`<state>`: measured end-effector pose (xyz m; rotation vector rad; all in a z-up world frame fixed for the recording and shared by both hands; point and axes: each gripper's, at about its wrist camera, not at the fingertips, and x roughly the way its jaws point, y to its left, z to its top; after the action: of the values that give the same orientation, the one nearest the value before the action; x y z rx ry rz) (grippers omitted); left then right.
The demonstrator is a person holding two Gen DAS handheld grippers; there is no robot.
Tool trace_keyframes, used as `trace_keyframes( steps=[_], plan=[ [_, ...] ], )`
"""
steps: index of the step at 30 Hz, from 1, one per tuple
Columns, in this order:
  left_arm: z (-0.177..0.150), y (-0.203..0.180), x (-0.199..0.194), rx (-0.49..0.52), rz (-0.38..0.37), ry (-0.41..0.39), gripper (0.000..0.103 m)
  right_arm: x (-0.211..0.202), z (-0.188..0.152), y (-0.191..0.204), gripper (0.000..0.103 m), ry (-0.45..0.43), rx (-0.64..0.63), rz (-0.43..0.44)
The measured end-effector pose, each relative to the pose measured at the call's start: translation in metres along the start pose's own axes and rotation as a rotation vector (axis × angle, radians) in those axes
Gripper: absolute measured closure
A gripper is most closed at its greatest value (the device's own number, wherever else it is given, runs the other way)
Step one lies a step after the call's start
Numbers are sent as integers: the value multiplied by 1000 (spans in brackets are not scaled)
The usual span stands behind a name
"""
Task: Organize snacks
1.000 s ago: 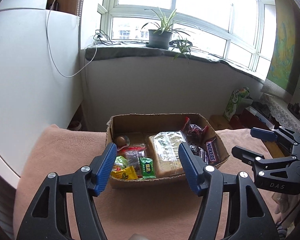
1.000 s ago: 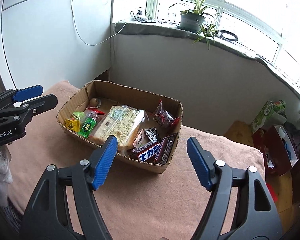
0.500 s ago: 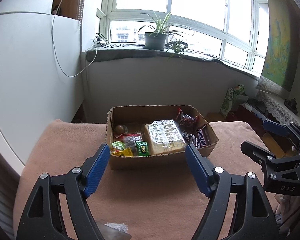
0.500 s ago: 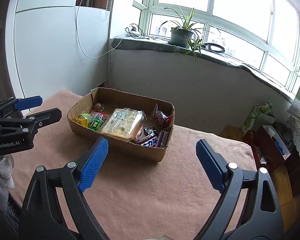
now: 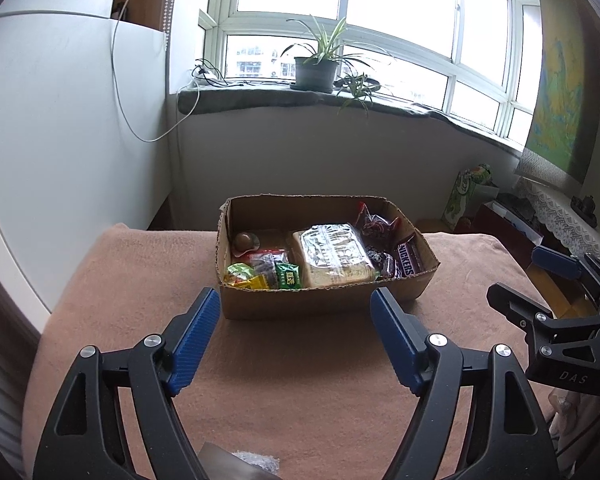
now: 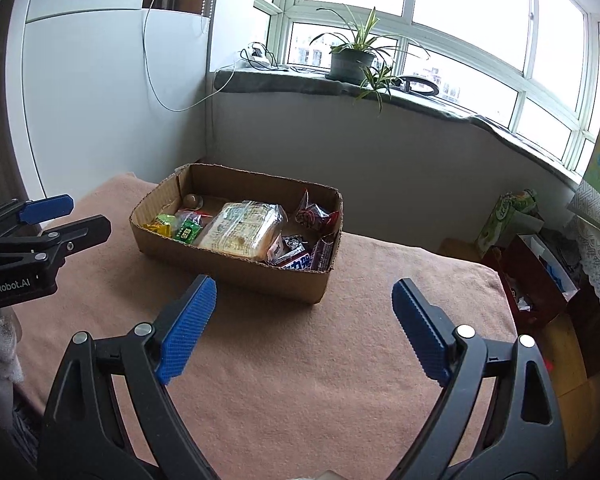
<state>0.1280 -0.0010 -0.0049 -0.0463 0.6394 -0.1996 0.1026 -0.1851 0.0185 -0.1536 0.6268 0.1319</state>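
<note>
Cardboard box [image 5: 324,300] on pink-covered bench [image 5: 300,392]: wrapped bread loaf [image 5: 332,252], Snickers bar [image 5: 410,260], green packet [image 5: 288,276], red bag [image 5: 374,224]. Left tongs [image 5: 296,340], right tongs [image 6: 304,328] wide, empty, just opened.

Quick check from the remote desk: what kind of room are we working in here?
Most likely a room in someone's home, by a bay window: a potted plant on the sill, a cloth-covered table with a cardboard box of snacks, and household clutter on the floor.
</note>
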Motion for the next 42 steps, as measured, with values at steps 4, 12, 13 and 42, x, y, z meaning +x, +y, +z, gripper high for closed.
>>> trace_keyframes(
  steps=[4, 12, 13, 42],
  plan=[
    [0, -2, 1, 5, 3, 1, 25, 1, 0, 2, 11, 1, -10, -6],
    [-1, -3, 1, 6, 10, 5, 25, 1, -1, -1, 11, 3, -3, -12],
    [-1, -3, 1, 7, 10, 5, 25, 1, -2, -2, 11, 4, -2, -13],
    [-5, -8, 4, 20, 9, 14, 25, 0, -6, -7, 11, 14, 2, -11]
  ],
)
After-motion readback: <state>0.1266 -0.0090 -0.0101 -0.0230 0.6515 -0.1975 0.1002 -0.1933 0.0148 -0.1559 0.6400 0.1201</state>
